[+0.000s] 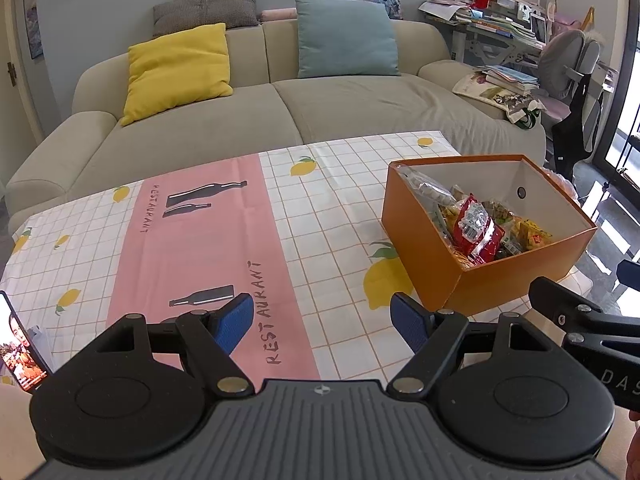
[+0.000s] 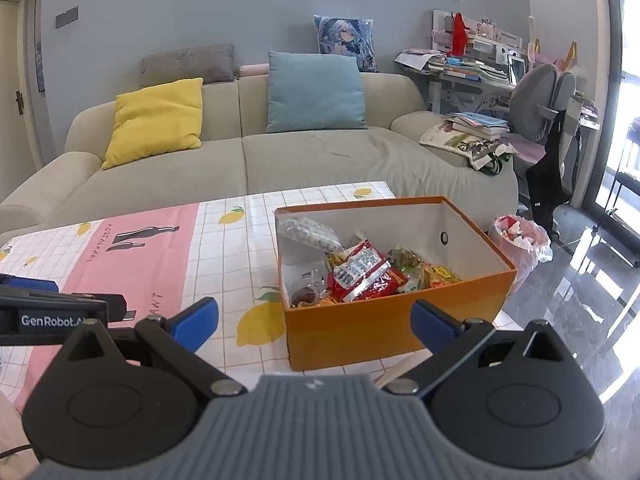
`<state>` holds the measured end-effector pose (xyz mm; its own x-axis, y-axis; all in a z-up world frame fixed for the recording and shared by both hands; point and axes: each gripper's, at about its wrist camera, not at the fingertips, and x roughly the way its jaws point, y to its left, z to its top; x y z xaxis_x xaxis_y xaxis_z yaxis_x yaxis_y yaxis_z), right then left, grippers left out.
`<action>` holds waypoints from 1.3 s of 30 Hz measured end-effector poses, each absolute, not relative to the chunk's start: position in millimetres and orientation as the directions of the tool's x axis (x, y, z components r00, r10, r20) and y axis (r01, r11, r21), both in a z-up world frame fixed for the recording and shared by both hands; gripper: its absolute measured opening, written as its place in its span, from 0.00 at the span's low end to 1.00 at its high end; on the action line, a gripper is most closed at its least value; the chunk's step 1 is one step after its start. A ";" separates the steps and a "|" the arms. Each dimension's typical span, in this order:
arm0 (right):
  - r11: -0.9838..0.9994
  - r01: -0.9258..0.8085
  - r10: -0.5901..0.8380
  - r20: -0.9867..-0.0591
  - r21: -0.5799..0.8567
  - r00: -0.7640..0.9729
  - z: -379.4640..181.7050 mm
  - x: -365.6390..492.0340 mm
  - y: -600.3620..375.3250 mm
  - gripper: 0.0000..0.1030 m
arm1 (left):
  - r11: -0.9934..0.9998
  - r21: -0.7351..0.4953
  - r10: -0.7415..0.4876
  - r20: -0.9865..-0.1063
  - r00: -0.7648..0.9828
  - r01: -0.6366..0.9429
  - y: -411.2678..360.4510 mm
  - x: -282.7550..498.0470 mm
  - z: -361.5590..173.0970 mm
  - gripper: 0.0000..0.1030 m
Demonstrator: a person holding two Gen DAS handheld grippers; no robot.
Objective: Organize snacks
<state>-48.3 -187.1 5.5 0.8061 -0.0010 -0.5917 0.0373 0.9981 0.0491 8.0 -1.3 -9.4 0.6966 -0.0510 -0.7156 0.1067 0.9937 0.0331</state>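
Left gripper [image 1: 322,322] stands with its blue pads wide apart and nothing between them, poised over the pink band of the tablecloth [image 1: 208,240]; right gripper [image 2: 314,322] is likewise spread and empty, its jaws framing the near wall of the orange box [image 2: 384,332] without touching it. The box sits at the right end of the table, lid off, holding the snacks: a red packet [image 2: 366,276] on top near the middle, a clear bag of pale round pieces [image 2: 310,234] at the far left corner, yellow packets [image 2: 442,274] to the right. A phone [image 1: 18,344] stands at the near left table edge, a sofa [image 1: 280,112] lies beyond the table, and a bin with a pink liner [image 2: 520,244] stands on the floor just right of the box
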 end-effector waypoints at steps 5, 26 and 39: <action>0.999 0.027 0.004 -0.598 0.044 0.802 4.8 -47.9 -185.3 0.97 | 0.994 0.031 -0.054 -0.714 0.698 0.108 -1.8 6.6 -8.5 0.89; 0.999 0.022 0.011 -0.599 0.048 0.801 5.8 -49.4 -184.2 0.97 | 0.994 0.025 -0.057 -0.709 0.703 0.107 -2.8 5.0 -5.1 0.88; 0.998 0.025 0.015 -0.613 0.056 0.790 3.6 -47.6 -184.1 0.97 | 0.994 0.024 -0.060 -0.709 0.702 0.109 -3.4 4.5 -4.9 0.88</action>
<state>-47.6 -184.1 3.6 0.7898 0.0145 -0.6132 0.0255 0.9981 0.0565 4.5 -3.4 -4.9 0.7024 -0.0597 -0.7093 0.1090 0.9937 0.0244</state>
